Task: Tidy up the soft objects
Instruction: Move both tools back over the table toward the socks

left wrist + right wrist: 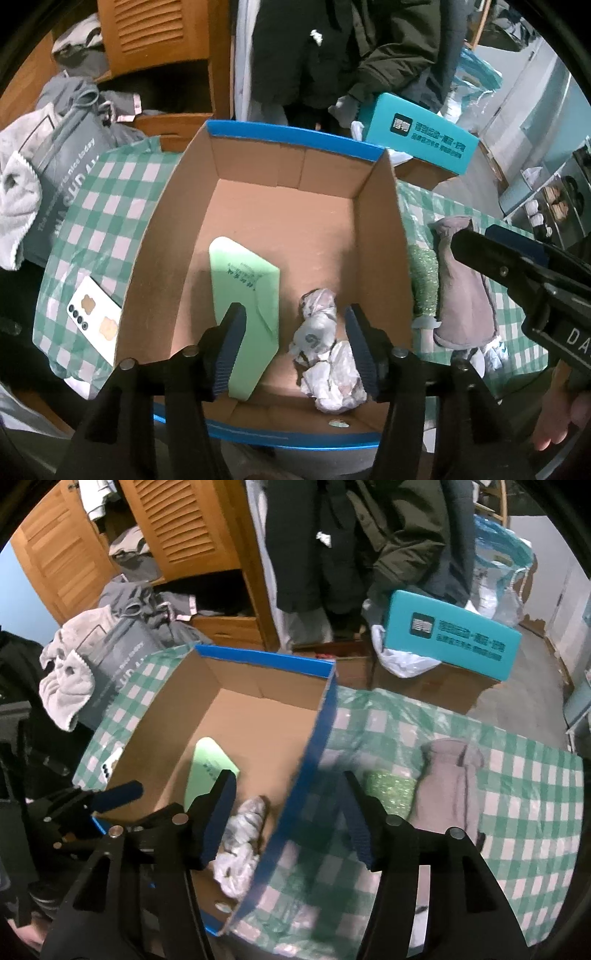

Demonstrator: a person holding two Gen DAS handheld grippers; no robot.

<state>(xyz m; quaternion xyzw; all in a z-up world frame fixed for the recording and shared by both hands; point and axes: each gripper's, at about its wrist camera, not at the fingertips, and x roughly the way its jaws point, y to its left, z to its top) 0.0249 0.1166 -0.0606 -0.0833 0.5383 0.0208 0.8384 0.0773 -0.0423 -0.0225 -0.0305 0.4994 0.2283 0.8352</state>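
An open cardboard box with a blue rim [295, 134] stands on a green-checked cloth [110, 192]. Inside lie a flat pale-green pack [243, 288] and a crumpled white plastic bundle [328, 362]. My left gripper [295, 310] hangs open over the box's near end; its pads touch neither item below. My right gripper [287, 779] is open too, straddling the box's blue right wall [314, 738] without touching it. Right of the box lie a mauve soft toy [447, 786] and a green glittery piece [391, 790]. The right gripper [476, 236] also shows at the left wrist view's right edge.
A white phone [96, 321] lies on the cloth left of the box. A grey bag [66, 173] and a pale towel [14, 199] sit at far left. A teal box [450, 635] rests on cartons behind, with hanging dark coats [332, 535] and a wooden wardrobe [184, 528].
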